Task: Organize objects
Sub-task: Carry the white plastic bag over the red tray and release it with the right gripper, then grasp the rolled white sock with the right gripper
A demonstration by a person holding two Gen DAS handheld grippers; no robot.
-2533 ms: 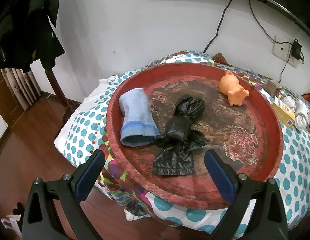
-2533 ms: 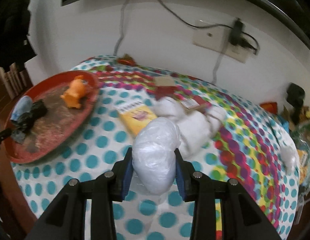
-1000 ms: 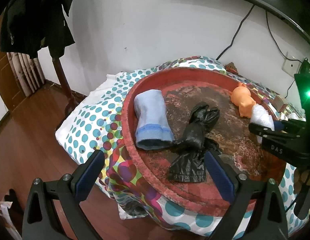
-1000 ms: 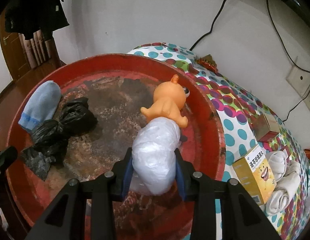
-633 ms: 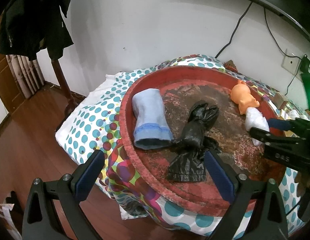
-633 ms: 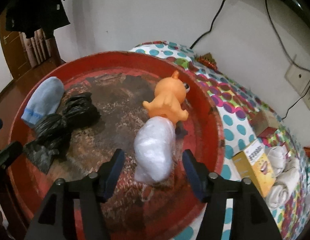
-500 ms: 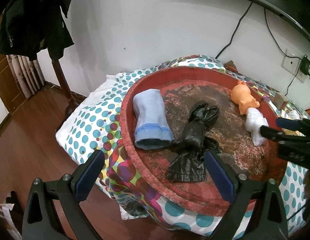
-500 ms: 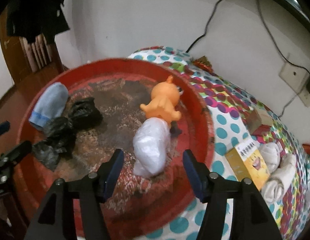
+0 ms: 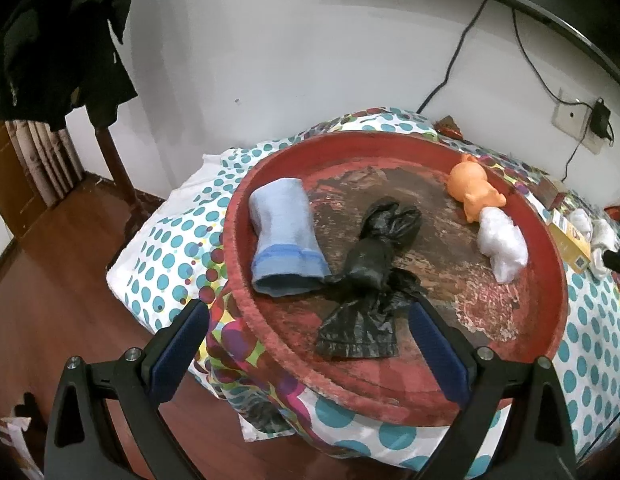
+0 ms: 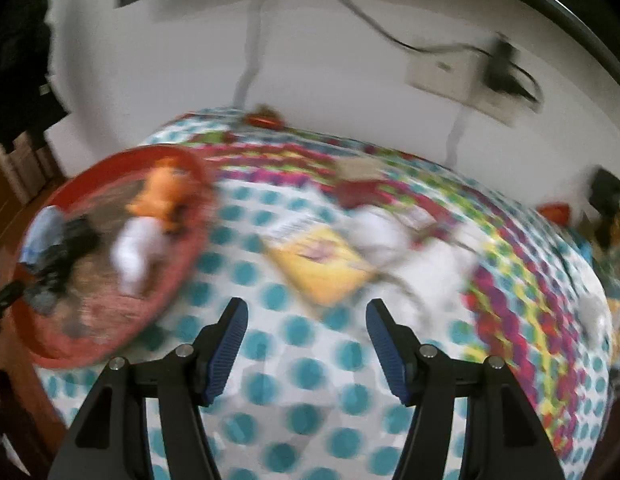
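A round red tray sits on the dotted tablecloth. In it lie a rolled blue cloth, a black plastic bag, an orange toy pig and a white plastic bag bundle beside the pig. My left gripper is open and empty at the tray's near rim. My right gripper is open and empty over the tablecloth, right of the tray. The right wrist view is blurred; the white bundle and pig show in the tray.
A yellow box and rolled white cloths lie on the table ahead of my right gripper. A wall socket with a plugged charger is behind. A dark jacket hangs at the left over the wooden floor.
My right gripper opened and left the white bundle in the tray beside the pig, then pulled back and swung right over the tablecloth. The left gripper stayed open and nearly still.
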